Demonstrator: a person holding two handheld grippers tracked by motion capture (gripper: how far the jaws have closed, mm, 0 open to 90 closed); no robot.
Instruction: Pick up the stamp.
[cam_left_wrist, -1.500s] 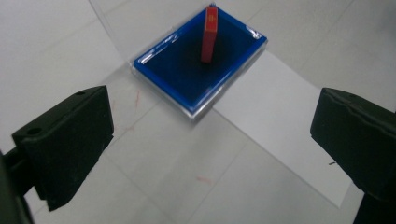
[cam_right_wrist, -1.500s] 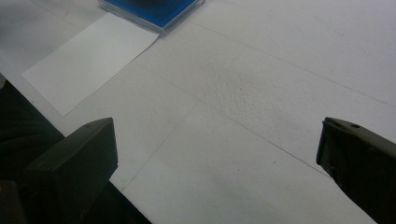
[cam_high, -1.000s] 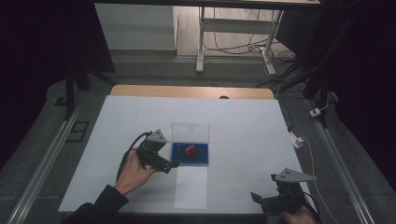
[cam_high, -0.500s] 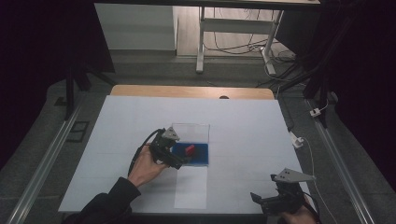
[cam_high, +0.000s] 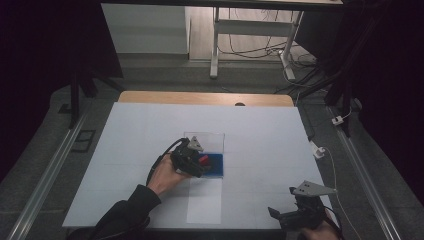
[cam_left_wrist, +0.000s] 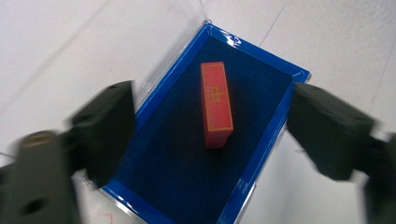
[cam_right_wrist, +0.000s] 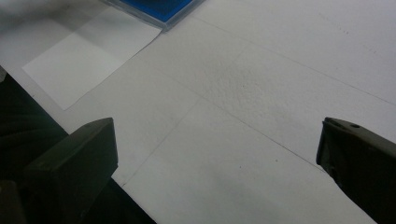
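A small red block (cam_left_wrist: 215, 102) lies in a shallow blue-lined box (cam_left_wrist: 173, 158) on the white table. My left gripper (cam_left_wrist: 217, 105) hangs over the box, pointing down, one jaw on each side of the block. The jaws have just been closing; gaps remain on both sides and the pads do not touch the block. In the high view the left gripper (cam_high: 202, 164) sits over the blue box (cam_high: 216, 166), with the red block (cam_high: 204, 160) at its tips. My right gripper (cam_high: 280, 216) rests near the table's front right corner, and the right gripper (cam_right_wrist: 215, 154) stands open over bare table.
The box's clear lid (cam_high: 207, 140) lies flat beyond the box. A pale rectangular sheet (cam_high: 205, 200) lies in front of it, and the sheet (cam_right_wrist: 88, 56) and box corner (cam_right_wrist: 159, 7) also appear in the right gripper view. A wooden strip (cam_high: 205, 98) borders the far edge.
My left hand has moved right, bringing its gripper from beside the box to over the red block, and the jaws have narrowed. The right gripper has stayed still.
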